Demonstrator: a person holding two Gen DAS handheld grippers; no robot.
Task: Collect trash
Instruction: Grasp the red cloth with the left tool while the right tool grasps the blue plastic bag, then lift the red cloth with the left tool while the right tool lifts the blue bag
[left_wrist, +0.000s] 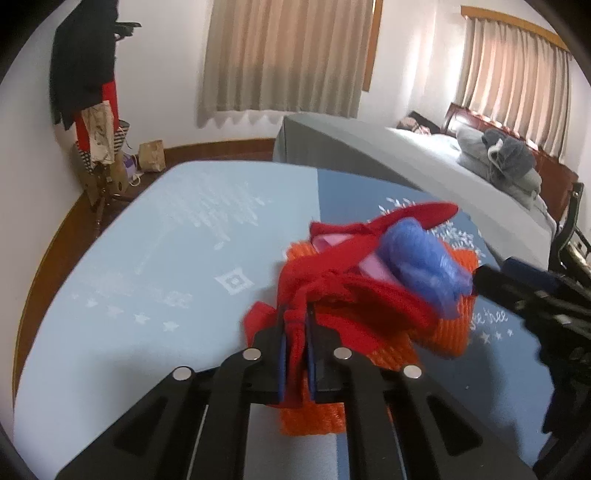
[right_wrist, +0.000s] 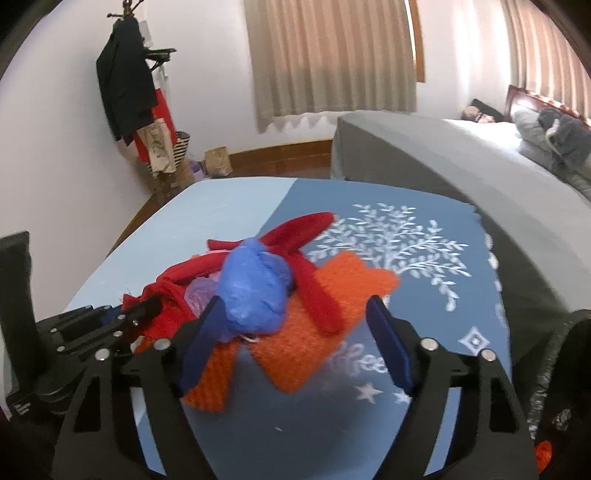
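Left wrist view: left gripper (left_wrist: 295, 325) clamped on red cloth (left_wrist: 332, 291), fingers pinching a bunched strip right at the tips. Orange net (left_wrist: 452, 332) spread under the cloth on the table (left_wrist: 147, 258), blue bag (left_wrist: 424, 262) perched on top, just beyond the tips and to the right. Right gripper (left_wrist: 480, 277) nosing in from the right edge, close to the bag

Right wrist view: right gripper jaws wide apart, nothing held, blue bag (right_wrist: 255, 288) between the fingers, touching the left pad (right_wrist: 203, 336), well off the right one. Looks like the gathering step, pile pinned by one side; next calls for closing squarely on the bag without dragging the net (right_wrist: 332, 314)
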